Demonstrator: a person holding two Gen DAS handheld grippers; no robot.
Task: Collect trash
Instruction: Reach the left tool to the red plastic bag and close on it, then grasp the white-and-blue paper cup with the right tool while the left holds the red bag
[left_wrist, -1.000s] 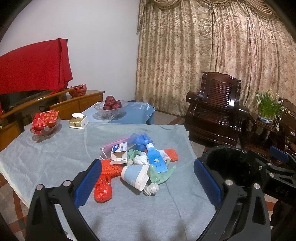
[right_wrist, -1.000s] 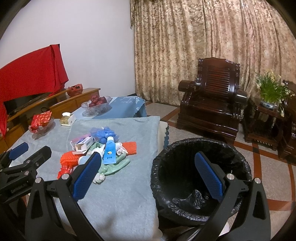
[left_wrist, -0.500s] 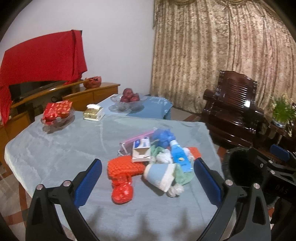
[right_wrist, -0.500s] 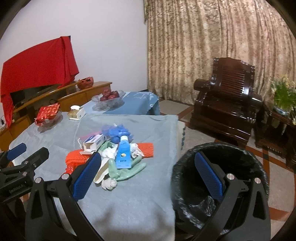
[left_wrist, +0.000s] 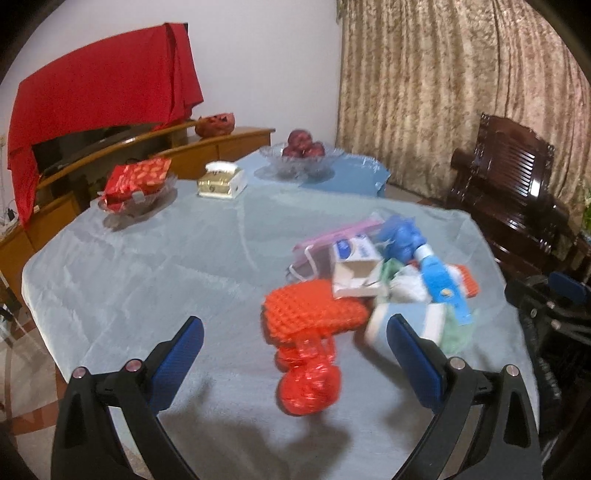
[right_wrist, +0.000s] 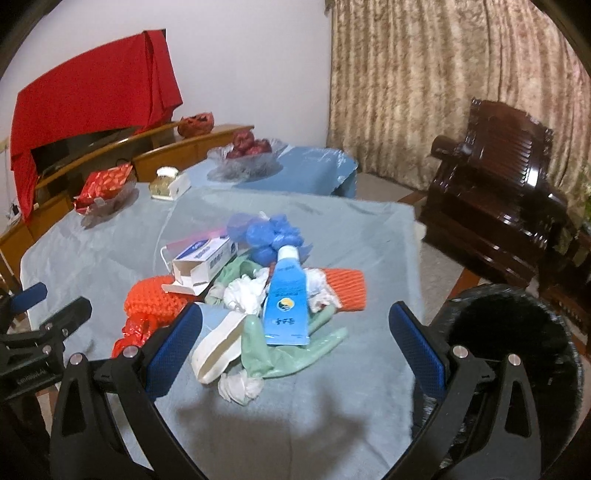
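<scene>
Moved: both views have swung left, so the trash pile (right_wrist: 255, 291) sits more central.
Left tongs (left_wrist: 295, 354): wide, holding nothing, above the surface (left_wrist: 147, 258).
Right tongs (right_wrist: 295, 347): wide, empty, over the pile.
Bin (right_wrist: 517, 332): right of the pile, off the surface's edge.

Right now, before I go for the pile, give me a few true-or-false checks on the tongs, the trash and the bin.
1. Both tongs are open and empty. True: left tongs, right tongs.
2. The blue tube lies on top of the pile. True.
3. The bin stands on the table. False: it stands beside the table, on the right.
4. The small carton is sealed. False: its end flap hangs open.
</scene>
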